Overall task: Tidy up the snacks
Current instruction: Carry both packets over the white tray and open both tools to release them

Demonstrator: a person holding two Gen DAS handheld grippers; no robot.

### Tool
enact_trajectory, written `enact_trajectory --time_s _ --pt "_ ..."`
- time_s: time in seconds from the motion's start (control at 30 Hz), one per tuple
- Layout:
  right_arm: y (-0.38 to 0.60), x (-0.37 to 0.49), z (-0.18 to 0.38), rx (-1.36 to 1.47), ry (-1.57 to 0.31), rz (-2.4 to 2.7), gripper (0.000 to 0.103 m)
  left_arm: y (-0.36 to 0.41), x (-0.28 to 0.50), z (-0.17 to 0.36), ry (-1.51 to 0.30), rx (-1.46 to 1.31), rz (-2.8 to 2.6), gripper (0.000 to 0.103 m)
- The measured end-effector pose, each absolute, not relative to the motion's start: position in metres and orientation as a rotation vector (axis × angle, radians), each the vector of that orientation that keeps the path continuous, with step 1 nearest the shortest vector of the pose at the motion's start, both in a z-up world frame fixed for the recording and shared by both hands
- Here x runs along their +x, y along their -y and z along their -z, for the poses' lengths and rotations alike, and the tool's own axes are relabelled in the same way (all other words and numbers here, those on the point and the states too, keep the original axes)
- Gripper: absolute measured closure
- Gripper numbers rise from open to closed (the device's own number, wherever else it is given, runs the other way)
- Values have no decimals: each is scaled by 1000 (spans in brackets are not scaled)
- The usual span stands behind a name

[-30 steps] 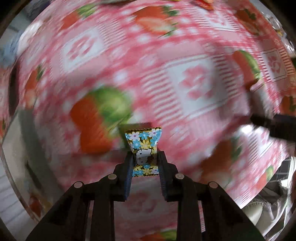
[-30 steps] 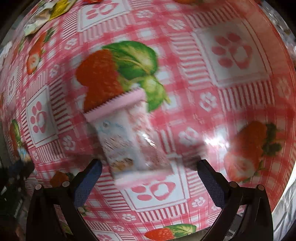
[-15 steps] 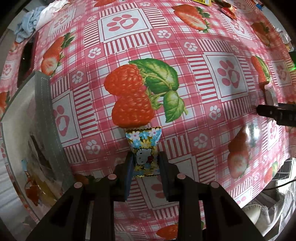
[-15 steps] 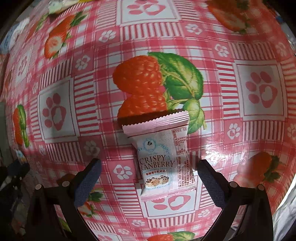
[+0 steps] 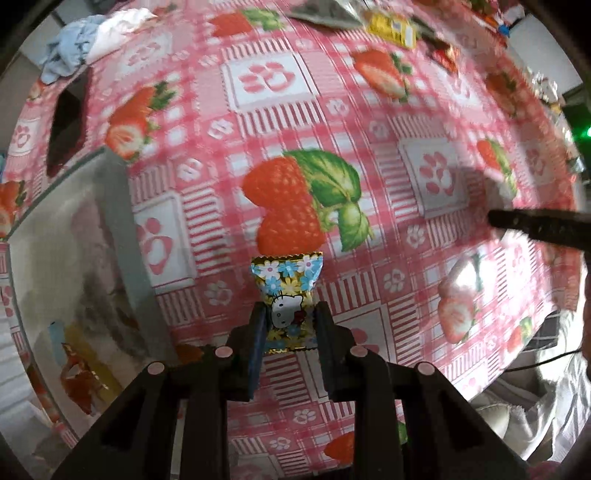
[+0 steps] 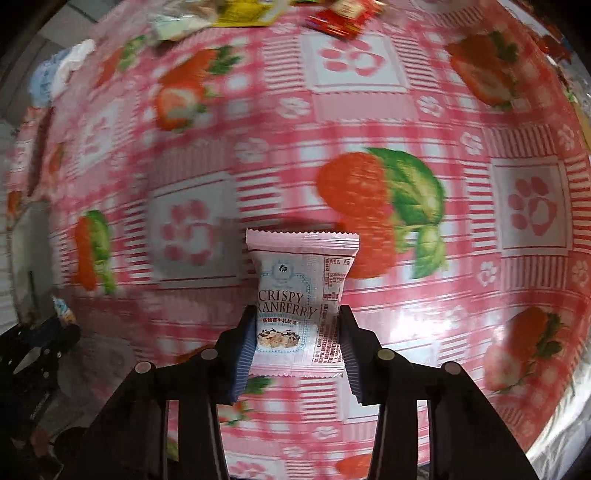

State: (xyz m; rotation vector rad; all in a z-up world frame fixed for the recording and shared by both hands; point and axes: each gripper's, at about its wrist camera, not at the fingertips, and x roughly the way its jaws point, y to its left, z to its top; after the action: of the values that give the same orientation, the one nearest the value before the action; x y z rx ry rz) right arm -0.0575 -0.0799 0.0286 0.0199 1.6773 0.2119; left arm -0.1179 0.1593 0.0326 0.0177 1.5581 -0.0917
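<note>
My left gripper (image 5: 290, 325) is shut on a small Hello Kitty candy packet (image 5: 286, 291) with blue and yellow flowers, held above the strawberry tablecloth (image 5: 369, 110). A grey-rimmed storage box (image 5: 122, 236) with several snacks inside sits just to its left. My right gripper (image 6: 295, 332) is shut on a pink Crispy Cranberry packet (image 6: 301, 291), lifted off the tablecloth (image 6: 369, 92). The right gripper's dark finger also shows at the right edge of the left wrist view (image 5: 535, 225).
Loose snack packets lie at the table's far edge: yellow (image 5: 393, 26) and red (image 5: 445, 55), also in the right wrist view (image 6: 340, 16). A blue and white cloth (image 5: 85, 40) lies at the far left. A dark phone-like slab (image 5: 66, 129) lies beyond the box.
My right gripper has closed on the Crispy Cranberry packet and lifted it off the table. My left gripper still holds the Hello Kitty candy and has shifted slightly beside the box.
</note>
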Motion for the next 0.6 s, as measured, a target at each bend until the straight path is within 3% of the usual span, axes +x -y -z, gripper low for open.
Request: enact_trajectory --time_s 0.43,0.6 --pt "-47 -62 -65 -4 -1651 -443 59 -241 -147 -84 -1486 -113 -15 75" --pt "-86 -63 -68 -57 -1633 -535 59 -269 -152 -76 -1471 -166 -89 75"
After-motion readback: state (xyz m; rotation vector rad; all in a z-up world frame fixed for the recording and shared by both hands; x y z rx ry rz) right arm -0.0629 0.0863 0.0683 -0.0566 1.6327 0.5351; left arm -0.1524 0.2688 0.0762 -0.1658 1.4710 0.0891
